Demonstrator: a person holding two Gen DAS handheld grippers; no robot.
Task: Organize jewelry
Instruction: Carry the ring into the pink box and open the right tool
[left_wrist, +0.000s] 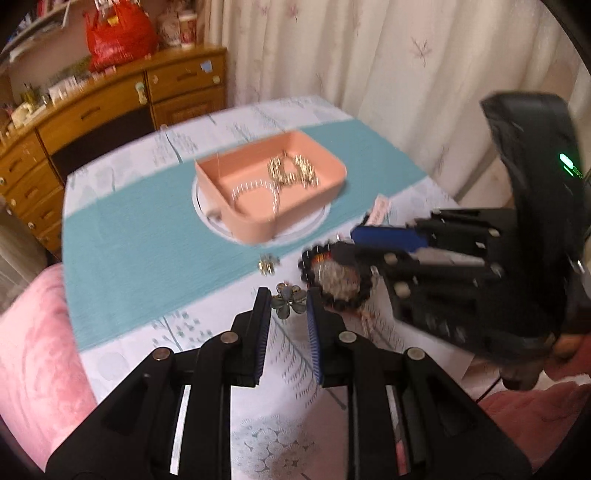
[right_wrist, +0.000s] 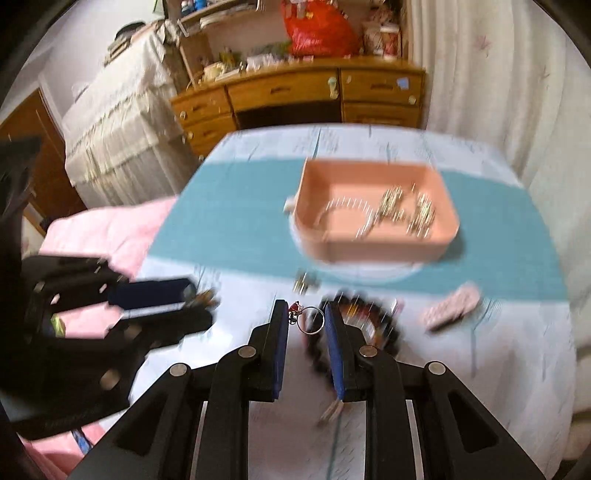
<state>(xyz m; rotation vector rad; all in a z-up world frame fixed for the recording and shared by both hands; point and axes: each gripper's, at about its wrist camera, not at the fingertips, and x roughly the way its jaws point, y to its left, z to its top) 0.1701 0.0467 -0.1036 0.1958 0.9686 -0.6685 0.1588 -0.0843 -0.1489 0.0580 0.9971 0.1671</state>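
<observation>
Grey flower brooch (left_wrist: 289, 300) and ring (right_wrist: 313, 320) each pinched between pads — pink tray (left_wrist: 236, 216) holds chains.

Motion blur smears the jewelry (right_wrist: 391, 214) in the pink tray (right_wrist: 373, 251).

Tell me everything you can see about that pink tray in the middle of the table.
The pink tray is a shallow rectangular box with rounded corners and low walls, seemingly smooth plastic, with no lid on it. It sits level on a white round disc over the teal strip of the tablecloth. Inside lie a beaded strand curved in an arc and a heap of gold-coloured jewelry. Neither gripper touches it. Motion blur hides finer detail.
</observation>
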